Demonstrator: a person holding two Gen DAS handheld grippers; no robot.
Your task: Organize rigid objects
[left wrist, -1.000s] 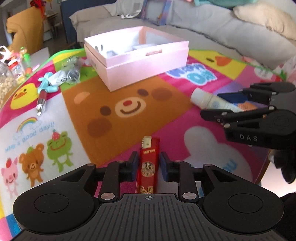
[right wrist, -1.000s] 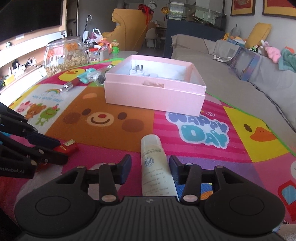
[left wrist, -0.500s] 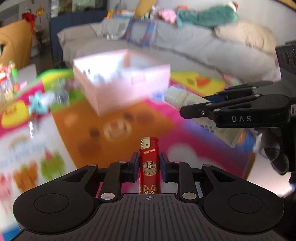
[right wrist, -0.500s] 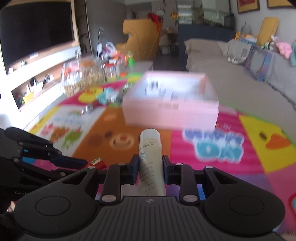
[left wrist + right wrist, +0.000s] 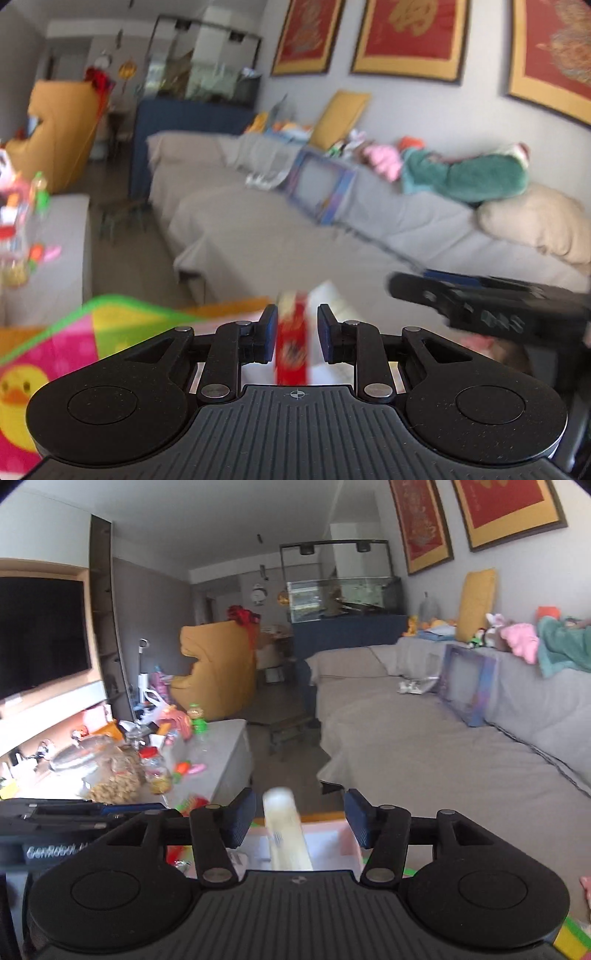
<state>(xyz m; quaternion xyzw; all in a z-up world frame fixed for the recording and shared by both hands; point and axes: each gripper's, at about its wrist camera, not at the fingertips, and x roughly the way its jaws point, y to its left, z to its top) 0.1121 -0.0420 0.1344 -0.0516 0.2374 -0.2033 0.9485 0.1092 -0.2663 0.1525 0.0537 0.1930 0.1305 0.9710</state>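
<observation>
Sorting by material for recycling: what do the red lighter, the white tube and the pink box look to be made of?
Red lighter: probably glossy plastic, judging by its saturated, printed body; blur hides detail. White tube: seemingly smooth plastic with a matte cream surface and faint print. Pink box: likely matte cardboard, given its thin flat walls and dull pale finish.

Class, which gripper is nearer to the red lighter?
Left. The red lighter sits between the left gripper's fingers. The right gripper is apart, off to its right; its jaws have just been opening, with a white tube between them.
</observation>
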